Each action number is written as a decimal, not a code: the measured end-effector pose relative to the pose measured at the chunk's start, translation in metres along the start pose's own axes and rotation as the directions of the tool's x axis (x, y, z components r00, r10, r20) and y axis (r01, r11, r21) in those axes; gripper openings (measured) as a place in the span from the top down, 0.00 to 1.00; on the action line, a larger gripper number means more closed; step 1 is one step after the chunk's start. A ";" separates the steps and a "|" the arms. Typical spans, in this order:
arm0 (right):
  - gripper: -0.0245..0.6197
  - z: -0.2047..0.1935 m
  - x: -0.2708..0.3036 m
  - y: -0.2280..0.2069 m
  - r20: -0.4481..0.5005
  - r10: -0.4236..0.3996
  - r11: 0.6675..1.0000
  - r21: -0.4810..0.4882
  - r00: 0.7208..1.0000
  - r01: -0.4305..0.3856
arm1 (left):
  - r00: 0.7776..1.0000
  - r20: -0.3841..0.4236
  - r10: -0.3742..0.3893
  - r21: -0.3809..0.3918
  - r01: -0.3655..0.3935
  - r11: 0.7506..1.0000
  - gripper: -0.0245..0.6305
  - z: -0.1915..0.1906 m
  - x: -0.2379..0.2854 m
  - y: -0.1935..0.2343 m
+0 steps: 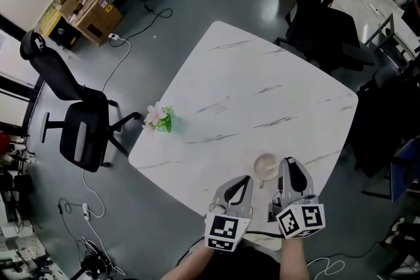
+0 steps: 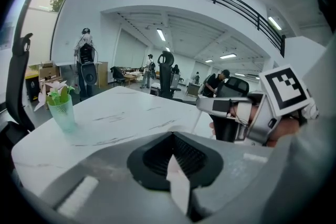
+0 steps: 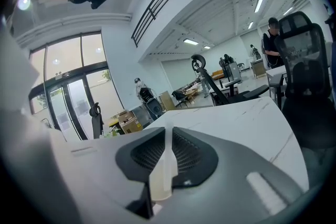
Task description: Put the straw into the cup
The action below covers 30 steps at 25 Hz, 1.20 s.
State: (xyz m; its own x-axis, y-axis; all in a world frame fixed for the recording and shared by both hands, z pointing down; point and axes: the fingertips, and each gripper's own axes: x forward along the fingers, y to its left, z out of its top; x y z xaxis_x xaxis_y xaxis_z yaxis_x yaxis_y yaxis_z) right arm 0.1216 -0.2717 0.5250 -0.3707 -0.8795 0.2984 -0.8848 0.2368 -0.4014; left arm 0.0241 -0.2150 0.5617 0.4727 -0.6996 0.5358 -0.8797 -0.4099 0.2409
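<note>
The white, marble-patterned table [image 1: 262, 95] fills most of the head view. At its near edge the two tongs sit side by side. The left tongs [image 1: 243, 180] have their tips pressed together. The right tongs [image 1: 289, 163] are clamped narrow on the straw [image 3: 164, 169]. The cup [image 1: 265, 167], pale and see-through, stands upright on the table between the two pairs, just beside the right one. The straw is a thin, milky, translucent tube that runs along the seam of the right tongs and pokes a little past their tips.
</note>
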 end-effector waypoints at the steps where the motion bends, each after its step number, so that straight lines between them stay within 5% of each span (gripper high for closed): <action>1: 0.90 -0.003 0.003 -0.002 -0.006 0.001 1.000 0.000 1.000 -0.001 | 1.000 -0.006 0.001 -0.003 -0.001 1.000 0.96 -0.002 0.002 0.000; 30: 0.84 -0.040 0.025 -0.011 -0.086 0.027 0.997 -0.070 0.996 -0.033 | 0.999 -0.050 -0.007 -0.023 0.006 1.000 0.96 -0.014 0.013 0.000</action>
State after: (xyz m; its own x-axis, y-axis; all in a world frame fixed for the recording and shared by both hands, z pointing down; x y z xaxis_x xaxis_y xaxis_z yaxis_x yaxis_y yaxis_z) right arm 0.1106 -0.2797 0.5712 -0.4174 -0.8341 0.3606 -0.8896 0.2940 -0.3497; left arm 0.0295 -0.2161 0.5797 0.4760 -0.6666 0.5737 -0.8777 -0.4007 0.2628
